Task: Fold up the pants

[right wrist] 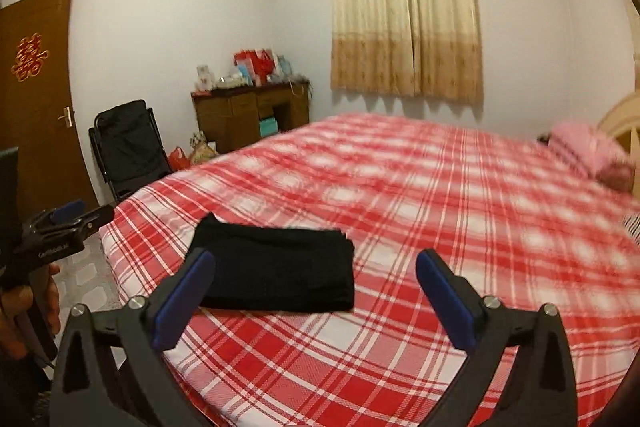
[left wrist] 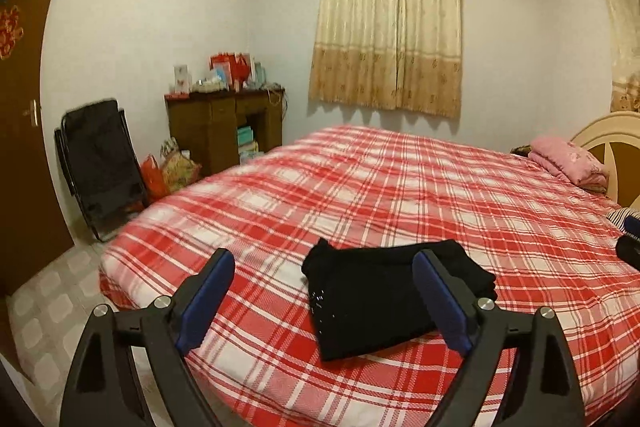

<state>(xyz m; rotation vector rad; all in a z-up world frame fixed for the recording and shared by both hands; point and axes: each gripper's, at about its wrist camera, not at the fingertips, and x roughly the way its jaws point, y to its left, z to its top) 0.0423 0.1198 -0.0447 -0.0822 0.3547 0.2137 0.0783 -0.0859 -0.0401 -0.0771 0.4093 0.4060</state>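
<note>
Pants (left wrist: 384, 295), black and folded into a compact rectangular bundle, are lying flat on the red-and-white plaid cotton bedspread (left wrist: 420, 195) near the foot corner of the bed. In the left wrist view the bundle is sitting at about 6 o'clock, framed between the blue-padded fingers. The left gripper (left wrist: 324, 291) is hovering above it with its jaws standing wide apart, gripping nothing and touching no cloth. In the right wrist view the pants (right wrist: 276, 267) are lying at about 8 o'clock. The right gripper (right wrist: 316, 291) is likewise spread as wide as it goes, holding nothing; its left pad is overlapping the bundle's edge in the picture, though whether it is touching cannot be told. The left gripper is also showing at 9 o'clock in that view, held in a hand (right wrist: 28, 307). A folded pink quilt (left wrist: 568, 159) is resting at 3 o'clock by the cream wooden headboard (left wrist: 612, 131), well apart from the pants.
</note>
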